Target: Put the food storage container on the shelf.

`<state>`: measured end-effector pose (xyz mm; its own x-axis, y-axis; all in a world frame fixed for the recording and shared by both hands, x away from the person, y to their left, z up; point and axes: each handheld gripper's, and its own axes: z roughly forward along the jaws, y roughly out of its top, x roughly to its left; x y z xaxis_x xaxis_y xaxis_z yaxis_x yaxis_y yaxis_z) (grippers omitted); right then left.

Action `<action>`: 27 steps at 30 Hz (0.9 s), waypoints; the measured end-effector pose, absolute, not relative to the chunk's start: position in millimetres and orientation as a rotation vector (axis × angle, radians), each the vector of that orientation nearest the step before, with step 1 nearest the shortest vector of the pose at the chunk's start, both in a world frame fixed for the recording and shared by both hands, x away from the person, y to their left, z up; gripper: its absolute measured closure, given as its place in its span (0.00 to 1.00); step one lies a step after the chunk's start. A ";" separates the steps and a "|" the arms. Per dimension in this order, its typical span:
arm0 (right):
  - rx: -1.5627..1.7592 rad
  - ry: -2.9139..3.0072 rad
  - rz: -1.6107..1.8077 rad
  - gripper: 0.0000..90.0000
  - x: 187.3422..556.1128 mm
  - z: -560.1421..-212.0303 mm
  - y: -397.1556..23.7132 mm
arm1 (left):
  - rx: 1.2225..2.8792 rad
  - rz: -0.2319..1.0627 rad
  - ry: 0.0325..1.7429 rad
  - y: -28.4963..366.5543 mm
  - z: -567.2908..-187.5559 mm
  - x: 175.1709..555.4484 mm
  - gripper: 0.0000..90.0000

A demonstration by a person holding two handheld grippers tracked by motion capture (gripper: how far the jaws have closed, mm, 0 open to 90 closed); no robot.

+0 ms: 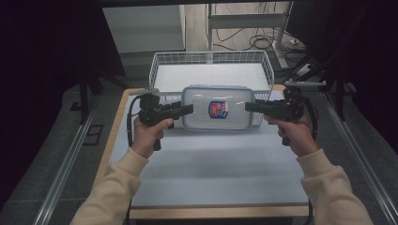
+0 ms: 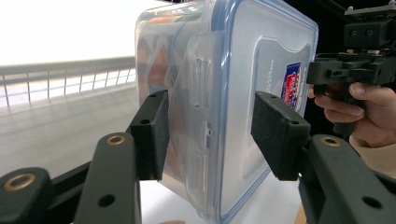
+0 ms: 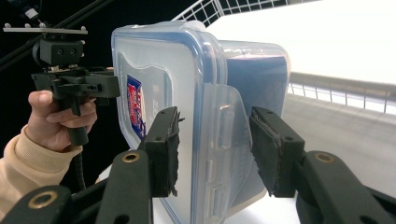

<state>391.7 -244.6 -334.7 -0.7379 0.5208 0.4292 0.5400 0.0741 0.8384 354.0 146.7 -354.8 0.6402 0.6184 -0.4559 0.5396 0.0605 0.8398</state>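
Note:
A clear plastic food container point(image 1: 217, 123) with a blue-rimmed lid and a red and blue label hangs lid-up between my two grippers, above the table's far part. My left gripper point(image 1: 188, 110) is shut on its left end. In the left gripper view one pad point(image 2: 154, 133) lies under the container point(image 2: 224, 84) and the other on the lid. My right gripper point(image 1: 248, 107) is shut on the right end. In the right gripper view its pads point(image 3: 273, 154) clamp the side latch of the container point(image 3: 187, 79).
A white wire basket point(image 1: 211, 58) stands just behind the container at the table's far edge. The pale tabletop point(image 1: 211, 173) stretches toward the person. Metal rails run along both sides. Cables and a desk frame lie on the floor beyond.

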 end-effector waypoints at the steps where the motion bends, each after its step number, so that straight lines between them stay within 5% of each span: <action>1: -1.128 -2.291 -1.804 0.60 393.6 -332.8 -244.3 | 1.591 0.080 0.983 147.0 -352.9 355.5 0.54; 27: -1.127 -2.279 -1.822 0.60 457.9 -289.8 -228.5 | 1.571 0.111 0.996 160.1 -310.3 416.0 0.53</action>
